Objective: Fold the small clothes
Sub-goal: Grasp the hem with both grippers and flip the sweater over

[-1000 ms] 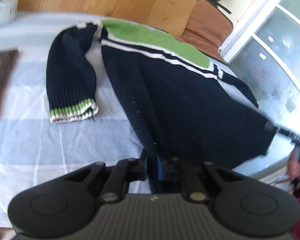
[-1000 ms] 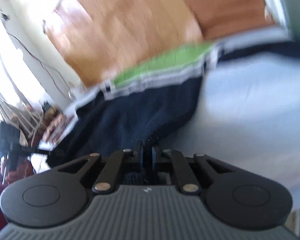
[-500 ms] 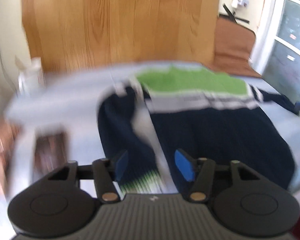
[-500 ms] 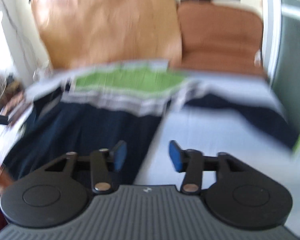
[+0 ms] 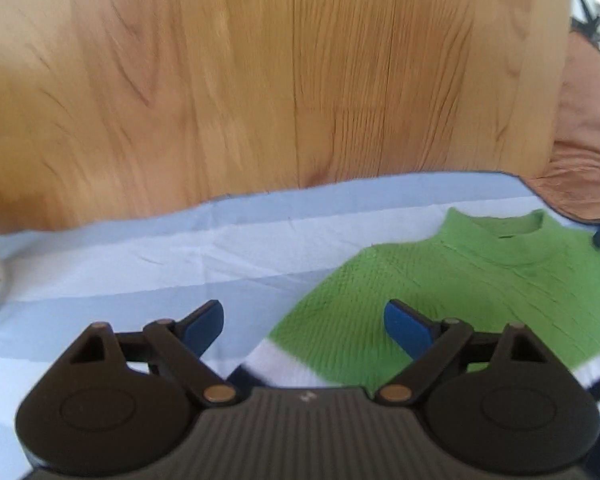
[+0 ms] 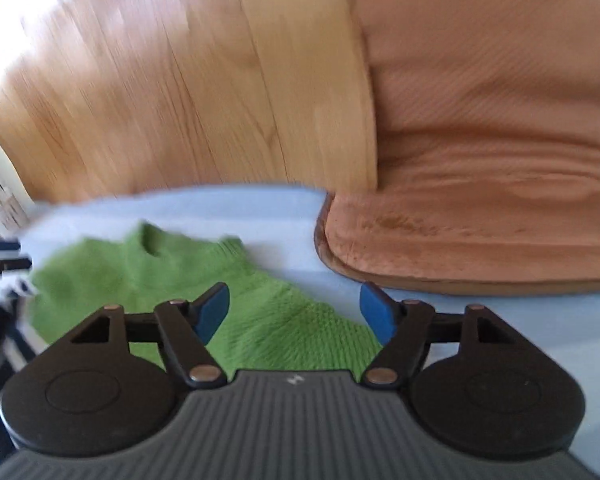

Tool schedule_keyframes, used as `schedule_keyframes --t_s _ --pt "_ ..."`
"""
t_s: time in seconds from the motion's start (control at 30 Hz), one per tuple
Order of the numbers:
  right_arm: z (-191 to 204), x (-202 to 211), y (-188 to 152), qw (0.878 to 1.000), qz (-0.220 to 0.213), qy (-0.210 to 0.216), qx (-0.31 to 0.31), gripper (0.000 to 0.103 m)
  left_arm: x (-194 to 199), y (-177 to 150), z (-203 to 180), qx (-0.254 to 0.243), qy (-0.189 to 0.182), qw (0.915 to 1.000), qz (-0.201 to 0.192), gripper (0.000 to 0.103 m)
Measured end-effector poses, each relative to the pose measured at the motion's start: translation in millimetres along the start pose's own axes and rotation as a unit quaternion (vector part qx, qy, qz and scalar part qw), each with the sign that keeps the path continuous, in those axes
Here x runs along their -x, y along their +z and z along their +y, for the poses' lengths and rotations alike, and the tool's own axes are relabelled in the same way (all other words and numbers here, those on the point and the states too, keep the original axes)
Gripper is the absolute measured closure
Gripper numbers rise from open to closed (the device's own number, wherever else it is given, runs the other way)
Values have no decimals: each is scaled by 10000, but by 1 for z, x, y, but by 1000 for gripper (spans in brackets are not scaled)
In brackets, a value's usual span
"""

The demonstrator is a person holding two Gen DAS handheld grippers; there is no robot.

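Currently sweater (image 5: 440,288) lies flat on the blue-clothed surface (image 5: 180,256), green yoke and collar toward the wooden board (image 5: 260,80). Left tool (image 5: 302,322) hovers over the left shoulder, fingers apart, holding nothing. Right tool (image 6: 294,312) likewise apart and empty, over the right shoulder; brown cushion (image 6: 480,200) beyond. Step, as judged: reaching for the shoulders. Next: lower, pinch both shoulder edges, fold toward the hem.

A tall wooden panel (image 5: 260,80) with vertical grain stands behind the table, which is covered with a pale blue cloth (image 5: 140,256) (creased in places). To its right sits a brown cushioned seat (image 6: 480,200). Daylight brightens the panel's upper left.
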State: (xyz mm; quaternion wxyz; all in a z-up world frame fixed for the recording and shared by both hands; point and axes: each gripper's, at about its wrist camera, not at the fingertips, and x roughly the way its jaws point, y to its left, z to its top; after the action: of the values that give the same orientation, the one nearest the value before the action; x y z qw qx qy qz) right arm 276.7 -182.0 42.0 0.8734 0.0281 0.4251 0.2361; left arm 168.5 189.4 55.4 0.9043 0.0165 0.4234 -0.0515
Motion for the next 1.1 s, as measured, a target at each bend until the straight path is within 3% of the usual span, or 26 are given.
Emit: schedule_keyframes --t_s 0.1,0.13,0.17,0.2,0.23,0.27,0.3,0.4,0.53,0.57,0.63,0.73,0.77,0.8,0.83,0.87,0.9,1.03,1.1 --pt "7 -10 -3 9994 -21 -77 344 28 -17 -4 -12 -143 -123 9998 72 17" --pt "13 -8 -6 9984 -24 -139 549 39 -21 -7 -17 -248 -130 9996 83 23" --pt "19 -7 -8 9972 -45 -167 731 61 -22 -9 -22 -349 -158 9992 71 39" --pt "24 -2 -10 9968 -42 -168 786 69 -19 -12 -26 -414 -178 9990 -43 53" --pt "30 1 -12 9960 -41 -256 854 84 -15 -14 -29 -518 -168 9984 -118 61" --pt "37 5 -13 9940 -77 -414 1008 87 -13 -16 -33 -614 -97 9979 -185 78" --pt "47 5 -15 9898 -162 -633 1265 89 -10 -18 -37 -675 14 9974 -234 85" --pt "75 13 -11 9709 -615 -1199 1980 91 0 -15 -42 -640 209 9970 -385 88" --pt "87 26 13 9568 -1291 -1477 2144 91 21 1 -37 -254 344 9949 -914 89" --pt "87 24 17 9539 -1377 -1561 2164 91 23 4 -37 -208 440 9936 -1020 95" --pt "85 11 19 9511 -1365 -1698 2187 91 16 4 -39 -238 738 9912 -1073 94" --pt "78 -26 11 9598 -863 -1736 2029 89 -15 0 -41 -225 851 9948 -513 94" --pt "76 -40 6 9632 -577 -1713 1988 85 -25 -4 -44 -312 936 9944 -366 89" --pt "76 -48 0 9617 -439 -1805 2017 84 -25 -9 -50 -520 1165 9903 -552 83" --pt "78 -45 -4 9562 -587 -1945 2108 72 -24 -11 -57 -735 1328 9869 -549 81" --pt "80 -39 -4 9537 -623 -2010 2147 59 -23 -12 -61 -887 1455 9839 -540 74" --pt "78 -29 -2 9570 -687 -1915 2069 56 -18 -13 -64 -985 1512 9821 -537 68" --pt "58 40 2 9802 -1091 -1270 1054 55 18 -12 -62 -631 1307 9862 -801 67" --pt "41 69 -6 9901 -1130 -776 291 55 36 -12 -63 -328 963 9905 -927 67"
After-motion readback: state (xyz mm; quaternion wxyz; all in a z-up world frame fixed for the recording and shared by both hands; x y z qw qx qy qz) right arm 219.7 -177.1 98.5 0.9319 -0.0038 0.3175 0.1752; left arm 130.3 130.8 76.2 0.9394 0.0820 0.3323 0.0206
